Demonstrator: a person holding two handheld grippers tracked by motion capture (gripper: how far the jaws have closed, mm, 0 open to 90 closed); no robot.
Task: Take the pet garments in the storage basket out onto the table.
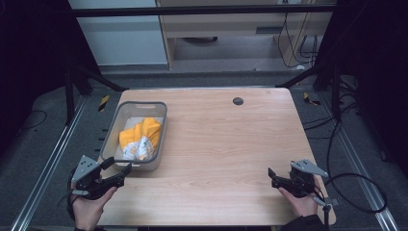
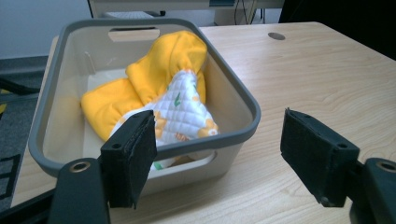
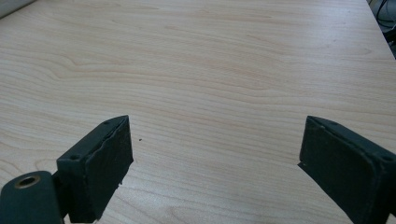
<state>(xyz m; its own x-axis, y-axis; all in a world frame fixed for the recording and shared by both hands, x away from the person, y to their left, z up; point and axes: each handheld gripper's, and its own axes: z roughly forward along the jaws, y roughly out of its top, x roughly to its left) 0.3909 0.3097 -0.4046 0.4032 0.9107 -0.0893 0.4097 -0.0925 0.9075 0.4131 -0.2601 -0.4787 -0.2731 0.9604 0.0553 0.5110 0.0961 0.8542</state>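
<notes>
While nothing is gripped yet, the work looks to be at its very start, judging by how things lie. Going L to R: the left tool (image 1: 115,169) sits at the near-left corner of the bench (image 1: 226,144), held in the person's left hand (image 1: 89,209), w/ jaws spread wide and empty. It points at the near wall of the grey bin (image 1: 113,129), just beside it; I can't tell if it touches. In the left gripper view the bin (image 2: 247,100) fills the space between and beyond the pads (image 2: 133,154), so the tool is lined up on it but not inside.

Inside the bin lies the yellow cloth (image 1: 140,137), bunched up, w/ a white quilted, flower-printed side (image 2: 180,109) turned up toward the near wall. It rests against the bin's right wall and floor, below the rim for the most part; the top fold stands near rim level. No part hangs over the edge.

Mid bench is bare wood, apart from a small dark round cap (image 1: 237,101) near the far edge.

At the right, the right tool (image 1: 271,177) hovers over the near-right corner, well apart from bin and cloth, jaws also wide w/ nothing between them; the right gripper view has plain wood grain ahead.

Judgement: approx zero done. Left to do: reach in, take the cloth, and handle it on the open bench, prob. w/ both tools.
</notes>
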